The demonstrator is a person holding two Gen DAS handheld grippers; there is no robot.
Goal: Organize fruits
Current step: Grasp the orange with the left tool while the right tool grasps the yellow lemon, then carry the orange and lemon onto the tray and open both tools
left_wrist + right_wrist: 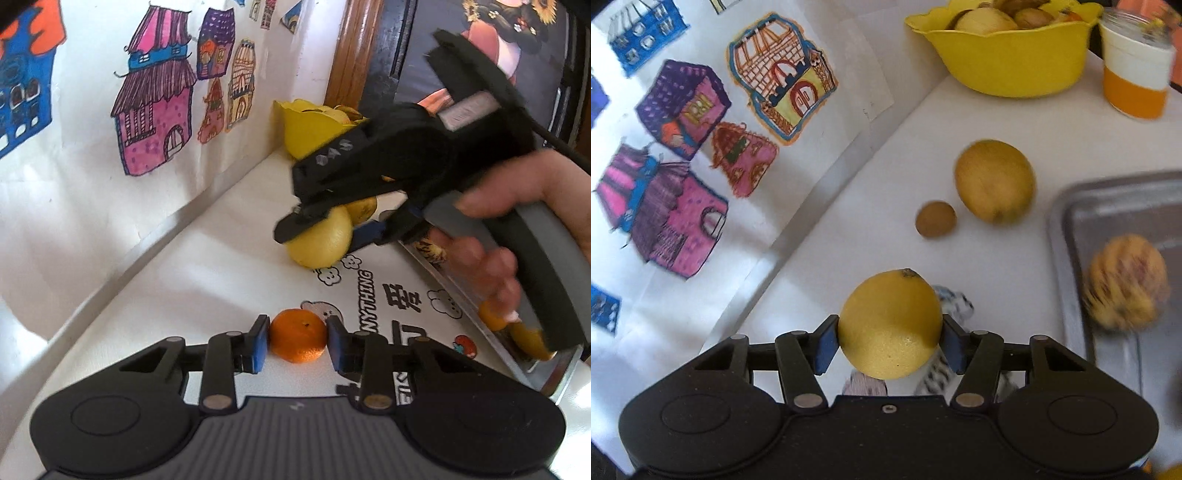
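Along the left runs a wall hung with children's house drawings [679, 206], their far edges cut off by the frame. The left gripper [297, 342] has its blue pads on either side of a small orange [298, 335] that rests on the white table [177, 280]; whether the pads press it or only flank it is hard to tell. The right gripper [890, 338] is clamped on a lemon [890, 325], which hides much of the printed mat beneath. Beyond lie a small brown fruit [936, 218] and, just beside it, a larger yellowish one [995, 181]. At the back stands a yellow bowl [1008, 62] of fruit, its top cut off, next to a blurred white-and-orange cup [1136, 74]. At the right a metal tray [1067, 236] holds a mottled fruit [1126, 288], too blurred to name.
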